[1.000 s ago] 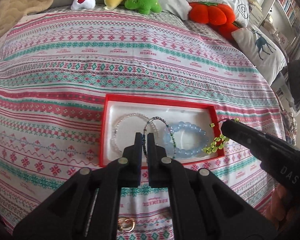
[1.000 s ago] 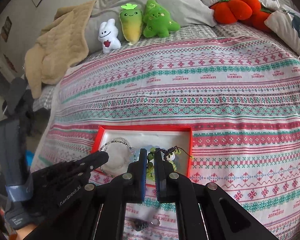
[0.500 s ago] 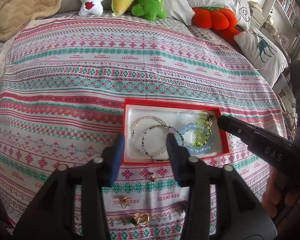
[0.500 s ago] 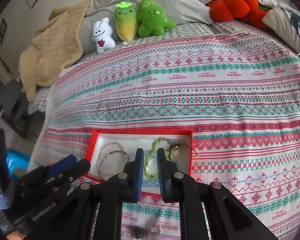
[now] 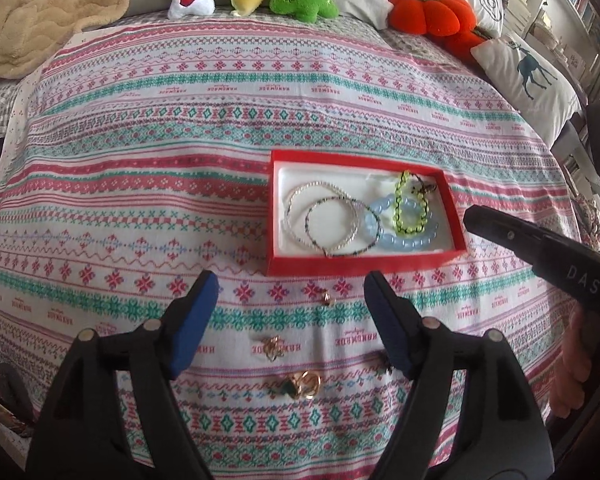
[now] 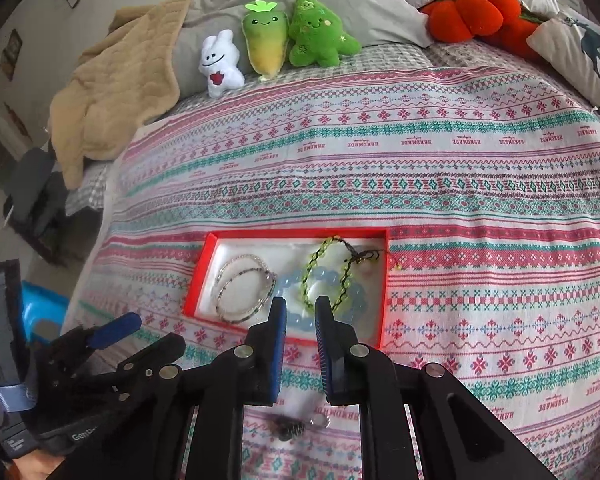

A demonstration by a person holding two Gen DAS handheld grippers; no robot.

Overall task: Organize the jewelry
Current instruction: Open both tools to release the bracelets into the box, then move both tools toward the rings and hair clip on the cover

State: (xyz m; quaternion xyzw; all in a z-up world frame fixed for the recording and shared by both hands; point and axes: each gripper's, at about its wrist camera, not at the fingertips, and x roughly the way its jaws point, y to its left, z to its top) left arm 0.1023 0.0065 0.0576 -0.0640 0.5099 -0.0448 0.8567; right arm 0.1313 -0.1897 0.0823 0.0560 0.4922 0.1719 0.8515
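On the bed, in front of me, sits the red box [image 5: 364, 268] with four bracelets in it: a clear bead one [image 5: 300, 196], a dark thin one [image 5: 342, 254], a big blue bead one [image 5: 410, 244] and a yellow-green one [image 5: 400, 216] lying on top of the blue. My left claw [image 5: 290, 288] has just been opening and now stands wide, with nothing between its blue pads. My right claw [image 6: 301, 308] has let go too; its pads have a small gap and hold nothing, and it hangs just over the near edge of the box.

I think the bracelets are done and the small things are next. A tiny gold earring [image 5: 327, 298] lies just below the box. A gold tangle [image 5: 273, 347] and gold rings with a green stone [image 5: 300, 386] lie closer to me. In my right view a dark spring piece with a ring [image 6: 298, 428] lies under my claw.

To do this well, I should go for one small thing at a time. I should come straight down, put one pad on each side, and squeeze slowly so it does not pop away. The cloth is soft, so I must not pinch the blanket [image 5: 140, 160] with it.

I can read "HANDMADE" on the blanket, upside down. My right claw shows "DAS", and my left claw has letters starting "Gen".
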